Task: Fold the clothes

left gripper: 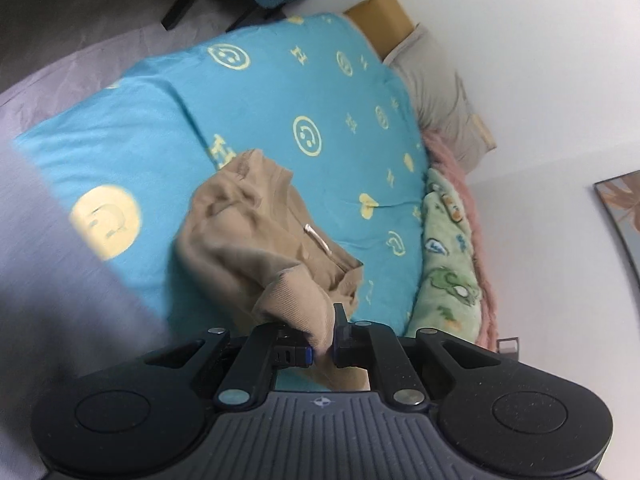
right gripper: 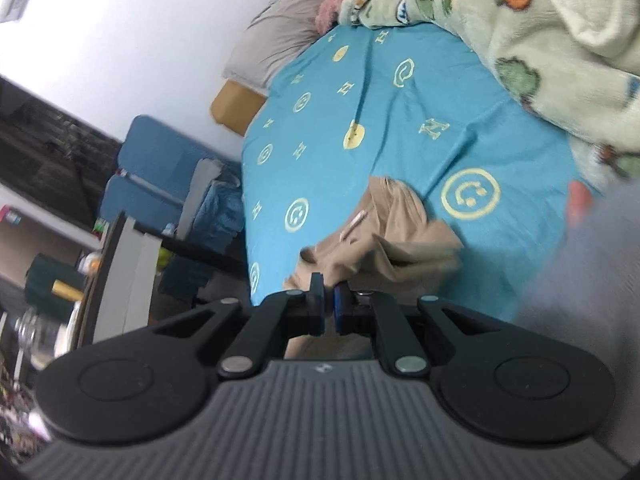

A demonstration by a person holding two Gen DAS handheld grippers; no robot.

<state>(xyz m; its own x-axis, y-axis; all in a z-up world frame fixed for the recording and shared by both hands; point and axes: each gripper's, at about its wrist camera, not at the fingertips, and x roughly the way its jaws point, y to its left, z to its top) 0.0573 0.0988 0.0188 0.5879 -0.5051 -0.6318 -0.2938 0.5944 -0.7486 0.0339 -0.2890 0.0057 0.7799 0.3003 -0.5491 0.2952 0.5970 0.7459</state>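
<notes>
No containers in view. Bed surface: turquoise sheet printed with yellow smiley faces; green cartoon-print fleece blanket bunched along one edge, grey pillow at the head corner by the white wall. Tan garment, crumpled, with a ribbed cuff and a pale drawstring tip, lies mid-sheet, partly lifted. Left gripper clenched on the cuff. Right gripper clenched on the garment's near edge.

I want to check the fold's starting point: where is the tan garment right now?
In both wrist views the tan garment lies bunched on the blue smiley sheet, beside the green blanket, pinched by the left gripper and right gripper.
</notes>
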